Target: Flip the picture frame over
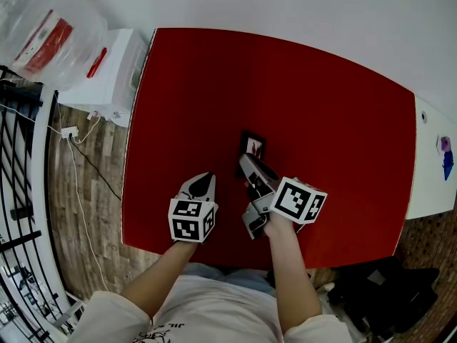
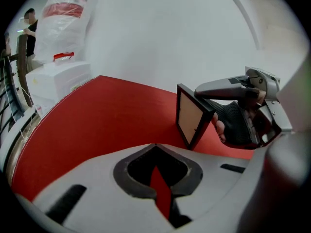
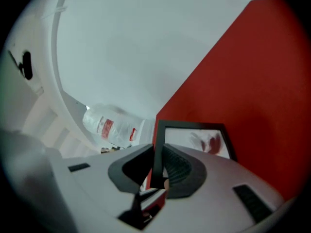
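A small black picture frame with a red-marked picture is lifted off the red table, standing on edge. My right gripper is shut on its near edge; in the right gripper view the frame sits clamped between the pads, picture side showing. The left gripper view shows the frame's tan backing and the right gripper holding it from the right. My left gripper rests shut and empty to the frame's left, near the table's front; its jaws meet with nothing between them.
A white cabinet with a clear plastic bag on top stands left of the table. A cable runs along the wooden floor. A white surface adjoins the table's right side. A dark bag lies at lower right.
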Action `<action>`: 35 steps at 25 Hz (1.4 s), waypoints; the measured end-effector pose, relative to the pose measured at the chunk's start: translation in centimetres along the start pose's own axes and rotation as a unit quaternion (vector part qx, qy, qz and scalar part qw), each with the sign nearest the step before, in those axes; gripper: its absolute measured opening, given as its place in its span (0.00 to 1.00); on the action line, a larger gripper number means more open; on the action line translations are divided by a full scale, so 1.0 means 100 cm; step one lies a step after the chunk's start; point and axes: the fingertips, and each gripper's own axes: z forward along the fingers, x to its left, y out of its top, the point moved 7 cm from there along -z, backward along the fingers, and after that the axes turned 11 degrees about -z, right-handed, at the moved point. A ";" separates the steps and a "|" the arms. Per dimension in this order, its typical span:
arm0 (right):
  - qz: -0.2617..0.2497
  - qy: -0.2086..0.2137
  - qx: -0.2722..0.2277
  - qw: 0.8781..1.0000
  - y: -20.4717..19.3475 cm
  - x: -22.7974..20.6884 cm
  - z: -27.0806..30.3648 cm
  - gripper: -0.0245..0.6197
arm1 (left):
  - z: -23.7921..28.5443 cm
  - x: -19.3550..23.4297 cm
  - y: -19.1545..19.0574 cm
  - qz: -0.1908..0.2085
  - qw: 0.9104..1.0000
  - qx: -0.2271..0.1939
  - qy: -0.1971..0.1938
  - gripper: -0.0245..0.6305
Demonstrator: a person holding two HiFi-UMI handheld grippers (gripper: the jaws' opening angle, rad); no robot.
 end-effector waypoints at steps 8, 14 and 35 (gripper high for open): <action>0.054 0.100 -0.035 0.993 0.013 -0.007 -0.009 0.14 | 0.001 -0.010 -0.008 0.002 1.000 0.002 -0.001 0.03; 0.107 0.157 -0.043 0.981 0.007 -0.017 -0.009 0.14 | 0.000 -0.018 -0.012 0.005 1.000 0.001 0.000 0.03; 0.107 0.181 -0.023 0.977 0.009 -0.036 -0.022 0.14 | 0.020 -0.065 -0.001 0.133 0.981 0.014 -0.139 0.21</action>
